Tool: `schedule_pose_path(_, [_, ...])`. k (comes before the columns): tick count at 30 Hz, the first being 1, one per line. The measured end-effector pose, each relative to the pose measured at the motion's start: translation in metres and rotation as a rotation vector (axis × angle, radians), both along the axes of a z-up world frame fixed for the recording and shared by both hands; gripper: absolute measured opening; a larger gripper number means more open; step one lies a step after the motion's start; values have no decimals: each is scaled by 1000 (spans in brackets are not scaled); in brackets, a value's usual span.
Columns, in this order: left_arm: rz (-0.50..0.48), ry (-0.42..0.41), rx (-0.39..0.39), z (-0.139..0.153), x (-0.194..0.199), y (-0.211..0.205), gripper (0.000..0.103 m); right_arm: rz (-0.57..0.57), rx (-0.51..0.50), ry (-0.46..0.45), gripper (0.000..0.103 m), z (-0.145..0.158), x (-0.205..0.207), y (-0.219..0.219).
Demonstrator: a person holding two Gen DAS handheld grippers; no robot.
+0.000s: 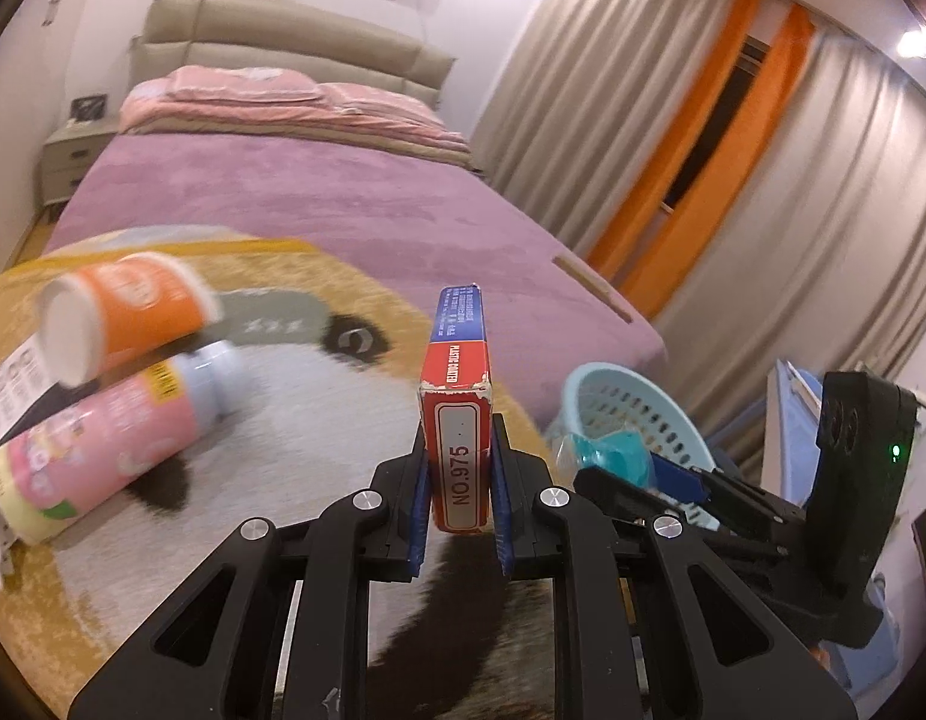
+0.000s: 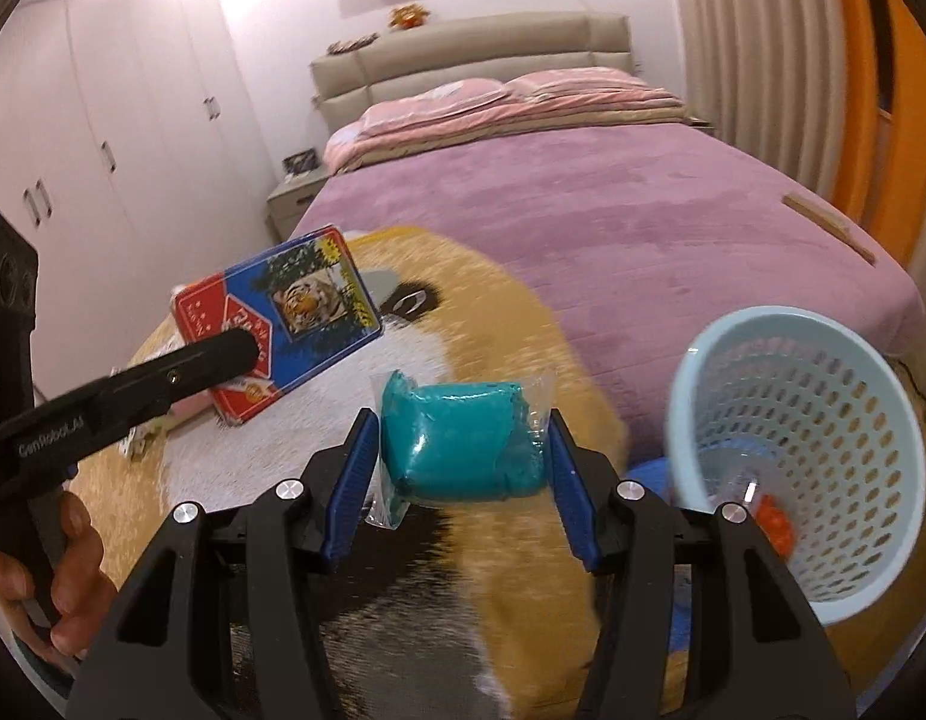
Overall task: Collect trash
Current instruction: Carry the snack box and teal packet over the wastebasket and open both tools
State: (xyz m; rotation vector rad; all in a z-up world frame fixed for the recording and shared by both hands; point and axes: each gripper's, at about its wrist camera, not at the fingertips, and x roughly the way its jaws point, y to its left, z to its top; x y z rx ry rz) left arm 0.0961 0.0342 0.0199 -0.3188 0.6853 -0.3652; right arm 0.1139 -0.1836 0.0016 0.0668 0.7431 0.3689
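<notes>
My left gripper (image 1: 460,480) is shut on a red and blue playing-card box (image 1: 460,414), held edge-up above the panda blanket; the box also shows in the right wrist view (image 2: 283,324). My right gripper (image 2: 463,474) is shut on a teal packet in clear wrap (image 2: 460,444), just left of the light blue basket (image 2: 811,450). The packet (image 1: 613,450) and the basket (image 1: 631,408) also show in the left wrist view. An orange cup (image 1: 121,312) and a pink bottle (image 1: 109,438) lie on their sides on the blanket at the left.
The panda blanket (image 1: 319,420) lies on a purple bed (image 1: 343,204) with pink pillows (image 1: 241,90) at the head. The basket holds an orange item (image 2: 775,525). Curtains (image 1: 733,150) hang at the right, wardrobes (image 2: 103,120) stand at the left.
</notes>
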Motion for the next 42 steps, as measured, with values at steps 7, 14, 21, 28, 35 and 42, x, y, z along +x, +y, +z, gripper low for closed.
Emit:
schedule_pose_path(7, [-106, -13, 22, 7, 12, -55, 16, -128, 50, -5, 52, 10, 3, -60])
schedule_pose_path(14, [-208, 17, 56, -6, 28, -109, 16, -250, 103, 18, 52, 9, 3, -125])
schedule_pose_path(21, [-295, 40, 82, -15, 40, -161, 16, -371, 113, 42, 52, 1, 5, -175])
schedule_pose_path(28, [-351, 86, 97, -27, 59, -202, 16, -469, 101, 97, 53, -17, 13, -211])
schedule_pose_path(35, [-355, 144, 90, -47, 69, -217, 31, -507, 104, 183, 53, -45, 24, -231])
schedule_pose_path(42, [-324, 139, 86, -49, 63, -206, 53, -532, 143, 199, 67, -51, 23, -239])
